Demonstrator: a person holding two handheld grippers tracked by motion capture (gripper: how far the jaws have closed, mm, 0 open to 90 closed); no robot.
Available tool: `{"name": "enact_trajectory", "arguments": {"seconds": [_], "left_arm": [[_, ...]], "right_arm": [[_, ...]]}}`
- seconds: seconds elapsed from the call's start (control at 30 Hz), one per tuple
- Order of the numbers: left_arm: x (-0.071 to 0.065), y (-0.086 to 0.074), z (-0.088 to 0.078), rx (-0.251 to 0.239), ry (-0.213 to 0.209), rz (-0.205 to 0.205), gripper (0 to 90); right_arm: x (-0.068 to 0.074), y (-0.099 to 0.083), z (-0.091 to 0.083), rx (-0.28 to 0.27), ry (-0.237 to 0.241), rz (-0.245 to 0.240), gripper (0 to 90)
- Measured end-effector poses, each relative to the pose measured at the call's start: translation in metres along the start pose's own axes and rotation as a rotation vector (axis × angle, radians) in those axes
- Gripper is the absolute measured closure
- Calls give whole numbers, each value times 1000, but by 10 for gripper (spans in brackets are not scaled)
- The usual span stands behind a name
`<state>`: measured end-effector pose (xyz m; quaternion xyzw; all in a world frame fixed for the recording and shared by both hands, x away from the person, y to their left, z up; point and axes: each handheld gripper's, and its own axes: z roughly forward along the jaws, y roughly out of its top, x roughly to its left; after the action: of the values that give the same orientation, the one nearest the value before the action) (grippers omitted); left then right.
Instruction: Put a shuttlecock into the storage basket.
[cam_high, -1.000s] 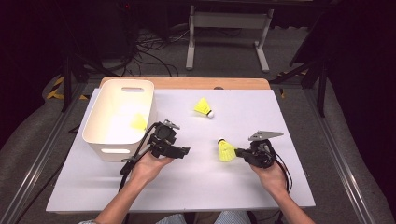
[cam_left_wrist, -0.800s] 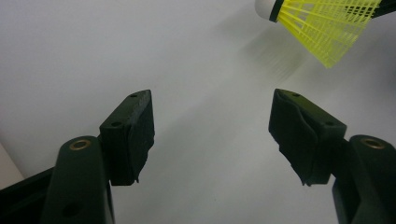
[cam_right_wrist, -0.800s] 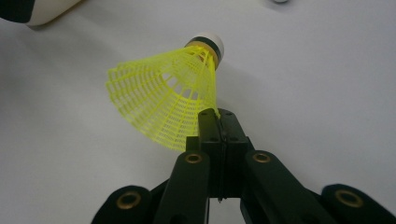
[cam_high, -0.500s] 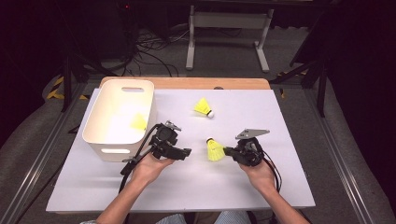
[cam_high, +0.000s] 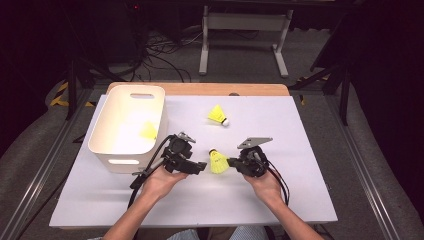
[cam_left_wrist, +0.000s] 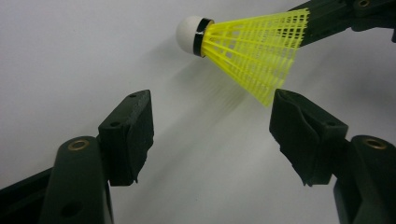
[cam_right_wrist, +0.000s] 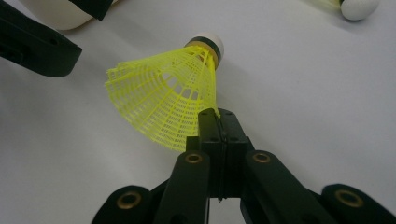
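shuttlecock pinched by the right gripper, left gripper waiting wide

the right gripper (cam_high: 234, 164) has its 2 jaws pressed together on the edge of the yellow skirt of a shuttlecock (cam_high: 218, 162). in the right gripper view the jaws meet on the skirt's rim (cam_right_wrist: 215, 122), and the held shuttlecock (cam_right_wrist: 173, 95) sticks out beyond them with its white cork tip pointing away, clear of the table. in the high view this shuttlecock sits between the 2 grippers, near the middle of the white table (cam_high: 300, 150), toward the near side.

the left gripper (cam_high: 200, 167) is just left of the shuttlecock, its jaws standing wide with nothing between them. in the left gripper view the 2 pads (cam_left_wrist: 133, 128) are well apart, and the shuttlecock (cam_left_wrist: 252, 49) hangs just beyond them, toward the upper right, with the right gripper's dark jaws on the skirt's far end.

a 2nd yellow shuttlecock (cam_high: 218, 115) lies on the table farther away, apart from both grippers. a white bin (cam_high: 112, 150) stands at the left of the table, just left of the left gripper, and a 3rd yellow shuttlecock (cam_high: 148, 131) lies inside it near its right wall.
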<state>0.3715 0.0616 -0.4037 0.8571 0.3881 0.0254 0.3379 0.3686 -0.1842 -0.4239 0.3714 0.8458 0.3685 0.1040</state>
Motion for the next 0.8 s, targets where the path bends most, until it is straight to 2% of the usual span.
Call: {"name": "enact_trajectory", "arguments": {"seconds": [0.3,0.5,0.77,0.8], "left_arm": [[-3,-1,7,32,-8,18,324],[-2,-1,13,47,0,15,354],[0,-1,17,54,11,16,466],[0,-1,17,55,11,16,501]], "right_arm": [[9,8,7,8,15,-8,900],[11,9,8,7,23,-12,900],[13,9,7,5,40,-17,900],[14,9,7,5,44,-18,900]]}}
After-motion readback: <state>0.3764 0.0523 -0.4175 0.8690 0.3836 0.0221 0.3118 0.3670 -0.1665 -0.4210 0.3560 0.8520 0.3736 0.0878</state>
